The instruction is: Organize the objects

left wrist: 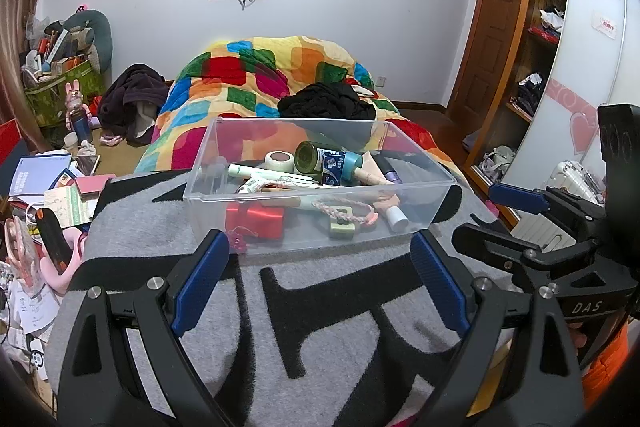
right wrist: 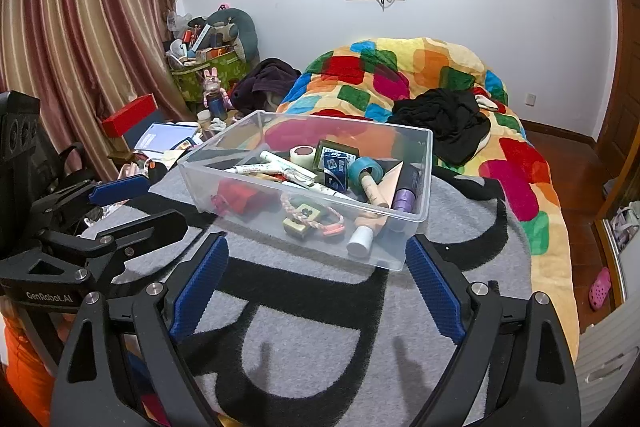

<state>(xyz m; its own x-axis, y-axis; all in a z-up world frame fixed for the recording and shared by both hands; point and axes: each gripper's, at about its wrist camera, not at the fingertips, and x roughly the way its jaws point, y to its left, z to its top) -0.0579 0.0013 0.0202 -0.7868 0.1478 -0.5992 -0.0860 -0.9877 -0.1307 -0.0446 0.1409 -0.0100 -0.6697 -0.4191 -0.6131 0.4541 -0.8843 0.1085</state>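
A clear plastic bin (left wrist: 424, 205) (right wrist: 418, 227) stands on a grey and black blanket (left wrist: 336, 303) (right wrist: 320, 327). It holds several small items: a red box (left wrist: 256, 219) (right wrist: 240, 197), a tape roll (left wrist: 279, 160) (right wrist: 302, 155), a teal tape roll (right wrist: 366, 169), tubes, a pink bracelet (left wrist: 346, 213) (right wrist: 316, 213) and a white-capped bottle (left wrist: 396, 217) (right wrist: 360, 241). My left gripper (left wrist: 320, 259) is open and empty just short of the bin. My right gripper (right wrist: 316, 259) is open and empty, also just short of it.
A colourful quilt (left wrist: 256, 75) (right wrist: 432, 67) with black clothing (left wrist: 328, 103) (right wrist: 444, 119) lies behind the bin. Books and clutter (left wrist: 44, 183) (right wrist: 164, 139) crowd the left side. A wardrobe (left wrist: 536, 67) stands at right.
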